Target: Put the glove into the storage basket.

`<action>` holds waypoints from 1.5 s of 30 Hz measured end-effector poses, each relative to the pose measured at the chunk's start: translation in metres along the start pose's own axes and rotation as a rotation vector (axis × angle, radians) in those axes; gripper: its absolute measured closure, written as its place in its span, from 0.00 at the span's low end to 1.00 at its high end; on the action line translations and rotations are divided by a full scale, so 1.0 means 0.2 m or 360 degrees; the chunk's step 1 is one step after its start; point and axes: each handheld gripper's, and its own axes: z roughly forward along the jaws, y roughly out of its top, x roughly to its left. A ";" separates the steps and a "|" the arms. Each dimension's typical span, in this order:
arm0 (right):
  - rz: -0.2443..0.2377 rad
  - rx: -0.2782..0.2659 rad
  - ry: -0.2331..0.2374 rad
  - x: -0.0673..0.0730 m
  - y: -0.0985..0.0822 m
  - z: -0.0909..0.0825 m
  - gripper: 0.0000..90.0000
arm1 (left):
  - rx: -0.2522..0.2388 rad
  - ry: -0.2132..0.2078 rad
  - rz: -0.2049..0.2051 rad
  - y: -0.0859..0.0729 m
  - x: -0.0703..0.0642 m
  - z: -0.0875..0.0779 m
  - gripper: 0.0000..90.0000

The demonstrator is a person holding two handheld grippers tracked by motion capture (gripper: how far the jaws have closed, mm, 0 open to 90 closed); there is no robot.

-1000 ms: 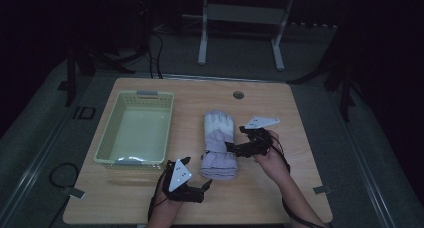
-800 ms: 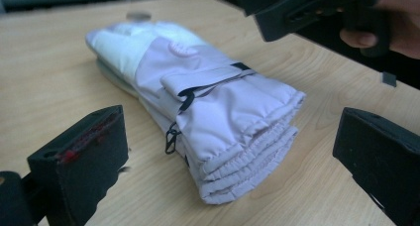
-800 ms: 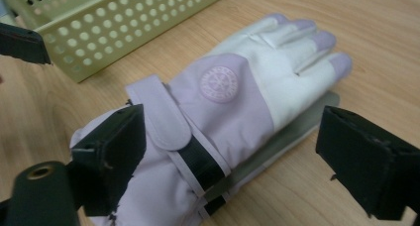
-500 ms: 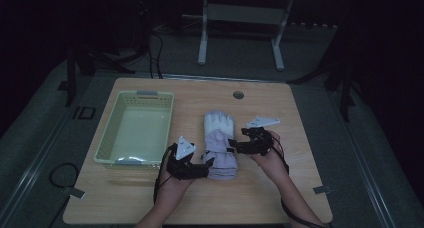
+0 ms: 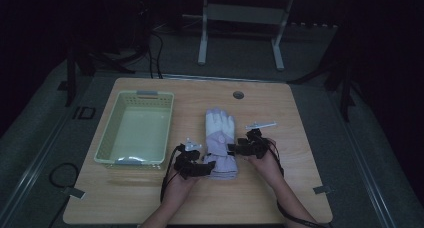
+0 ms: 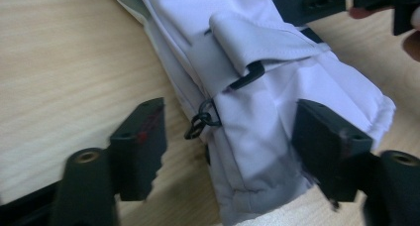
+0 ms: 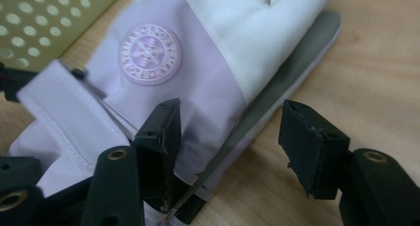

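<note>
A lavender and white glove (image 5: pixel 220 138) lies flat on the wooden table (image 5: pixel 305 188), fingers pointing away from me. My left gripper (image 5: pixel 209 167) is at its cuff from the left. In the left gripper view the cuff (image 6: pixel 257 72) sits between the jaws of the left gripper (image 6: pixel 233 141), which have just been closing, with a gap still showing on the left side. My right gripper (image 5: pixel 235 149) is low at the glove's right edge. In the right gripper view one jaw of the right gripper (image 7: pixel 233 137) is over the glove (image 7: pixel 198 62) and the other over bare wood, also just closing.
A pale green perforated basket (image 5: pixel 168 128) stands left of the glove, its wall (image 7: pixel 44 23) close behind the glove in the right gripper view. A round cable hole (image 5: pixel 238 95) sits near the table's far edge. A metal stand is on the floor beyond.
My left hand has come from the front of the table up to the glove's cuff. My right gripper has dropped onto the glove's right edge. Both pairs of jaws stand narrower.
</note>
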 end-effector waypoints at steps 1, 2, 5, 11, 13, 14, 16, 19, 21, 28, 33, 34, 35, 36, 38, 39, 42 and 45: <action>0.0027 0.0015 0.0022 -0.01 -0.01 0.01 0.46 | 0.0010 -0.0027 -0.0011 -0.01 0.01 0.01 0.37; 0.0068 0.0029 0.0041 -0.02 -0.01 0.02 0.46 | 0.0020 -0.0053 -0.0025 -0.01 0.02 0.02 0.39; 0.0226 0.0071 0.0136 -0.06 -0.02 0.05 0.45 | 0.0036 -0.0098 -0.0043 -0.02 0.05 0.03 0.40; 0.0360 0.0097 0.0327 -0.11 -0.03 0.09 0.55 | 0.0091 -0.0209 -0.0045 -0.01 0.08 0.05 0.53; 0.0409 0.0116 0.0389 -0.12 -0.03 0.10 0.72 | 0.0112 -0.0234 -0.0036 0.00 0.08 0.06 0.60; 0.0378 0.0115 0.0374 -0.11 -0.03 0.09 0.79 | 0.0123 -0.0239 -0.0034 0.01 0.08 0.05 0.63; 0.0267 0.0104 0.0275 -0.06 -0.02 0.07 0.86 | 0.0145 -0.0232 -0.0026 0.02 0.07 0.05 0.74; 0.0115 0.0081 0.0108 0.02 0.00 0.05 0.88 | 0.0175 -0.0222 -0.0019 0.04 0.06 0.03 0.81; 0.0020 0.0056 0.0019 0.07 0.00 0.04 0.88 | 0.0195 -0.0227 -0.0015 0.05 0.06 0.02 0.83; -0.0047 0.0033 -0.0066 0.15 0.05 -0.01 0.89 | 0.0228 -0.0241 0.0005 0.11 0.06 -0.04 0.84; -0.0072 0.0011 -0.0081 0.18 0.10 -0.04 0.89 | 0.0214 -0.0237 0.0020 0.16 0.05 -0.09 0.84; -0.0074 -0.0003 -0.0081 0.19 0.11 -0.05 0.89 | 0.0214 -0.0240 0.0027 0.17 0.05 -0.10 0.84; -0.0068 -0.0006 -0.0078 0.20 0.12 -0.06 0.89 | 0.0208 -0.0226 0.0039 0.17 0.05 -0.12 0.84; -0.0068 -0.0006 -0.0078 0.20 0.12 -0.06 0.89 | 0.0208 -0.0226 0.0039 0.17 0.05 -0.12 0.84; -0.0067 -0.0037 -0.0047 0.22 0.16 -0.09 0.89 | 0.0190 -0.0214 0.0074 0.21 0.05 -0.17 0.84; -0.0072 -0.0048 -0.0048 0.23 0.17 -0.09 0.89 | 0.0192 -0.0217 0.0084 0.22 0.04 -0.18 0.84; -0.0086 -0.0054 -0.0062 0.25 0.19 -0.11 0.89 | 0.0188 -0.0210 0.0089 0.23 0.05 -0.20 0.85; -0.0106 -0.0072 -0.0054 0.28 0.24 -0.12 0.89 | 0.0191 -0.0217 0.0089 0.27 0.07 -0.25 0.84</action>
